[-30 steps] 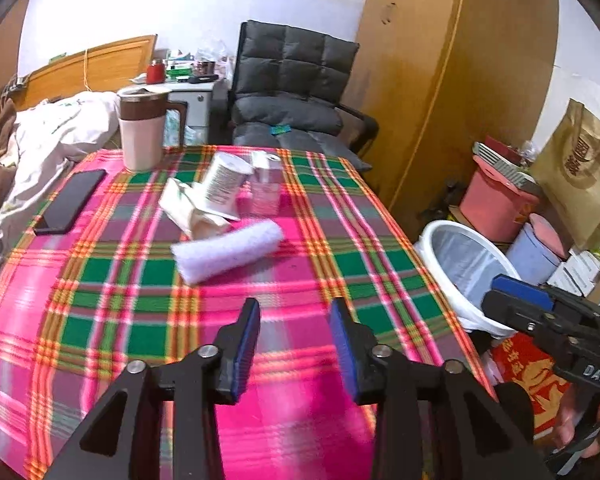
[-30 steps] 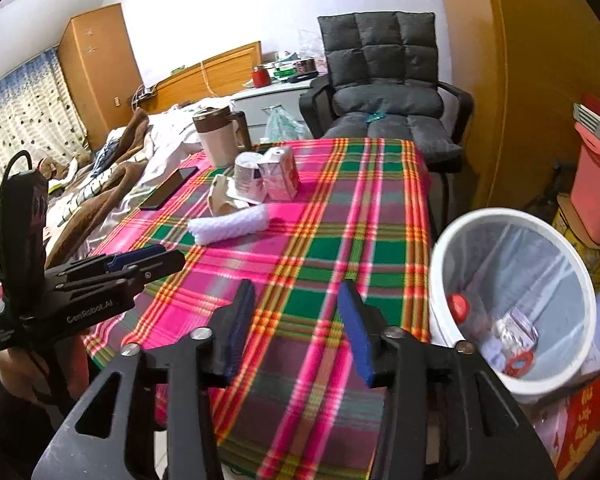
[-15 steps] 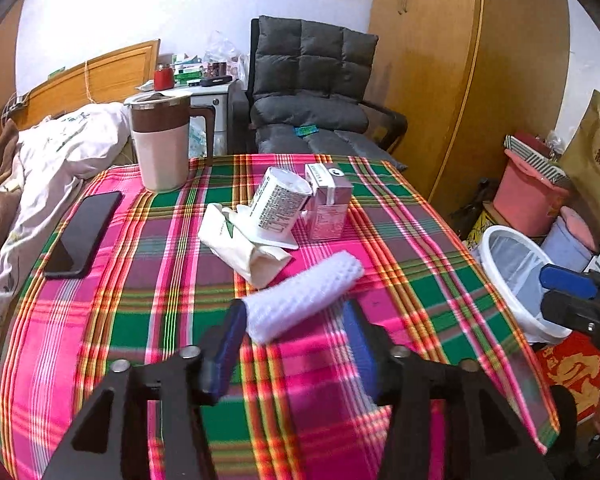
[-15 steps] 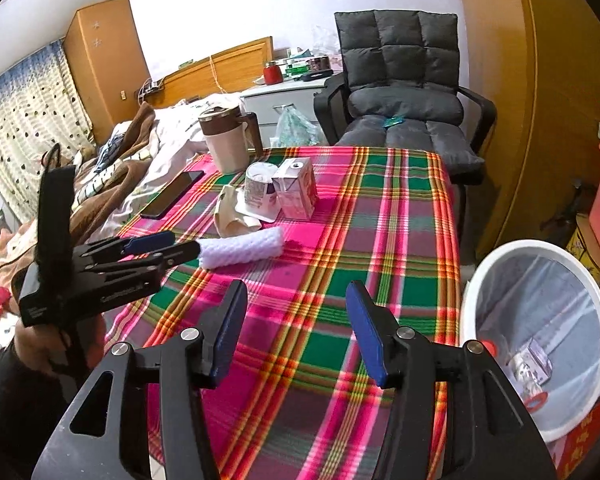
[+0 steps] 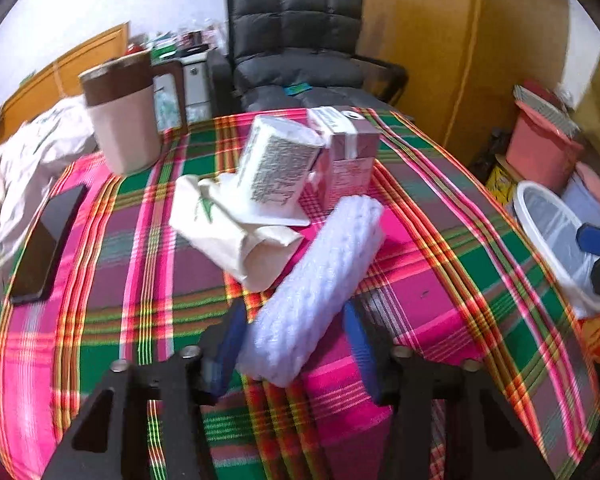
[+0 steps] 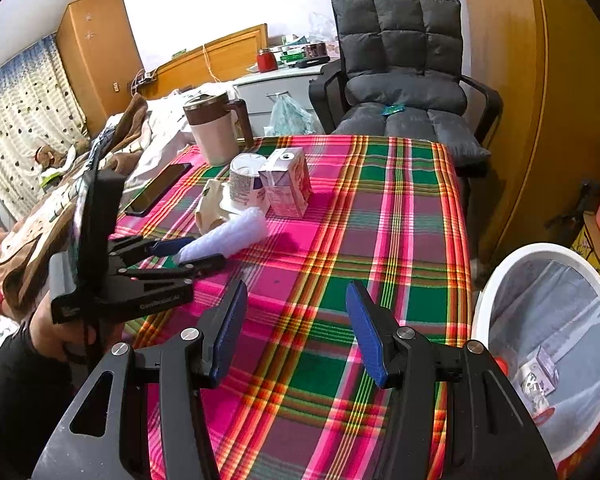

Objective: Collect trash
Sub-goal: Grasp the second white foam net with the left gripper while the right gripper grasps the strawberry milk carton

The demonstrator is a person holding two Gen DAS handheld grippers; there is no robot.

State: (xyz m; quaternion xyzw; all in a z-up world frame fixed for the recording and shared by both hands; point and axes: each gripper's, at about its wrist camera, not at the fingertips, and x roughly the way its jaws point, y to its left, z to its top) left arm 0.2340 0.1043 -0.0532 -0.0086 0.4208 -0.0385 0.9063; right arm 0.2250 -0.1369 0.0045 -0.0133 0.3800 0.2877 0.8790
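left gripper [image 5: 296, 344] closing around a white foam roll [image 5: 320, 284] on the plaid tablecloth [image 5: 440, 300], fingers not yet pressing, right gripper [image 6: 296, 328] spread and empty beside the trash bin [image 6: 496, 276]

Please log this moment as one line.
left gripper: closing around white foam roll | right gripper: open, empty | bin: beside table

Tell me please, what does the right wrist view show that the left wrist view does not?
Only the right wrist view shows the trash inside the white bin and the dotted curtain. Only the left wrist view shows the pink bucket. Both show the white foam roll between the closing jaws of the left gripper, the milk carton and the phone.
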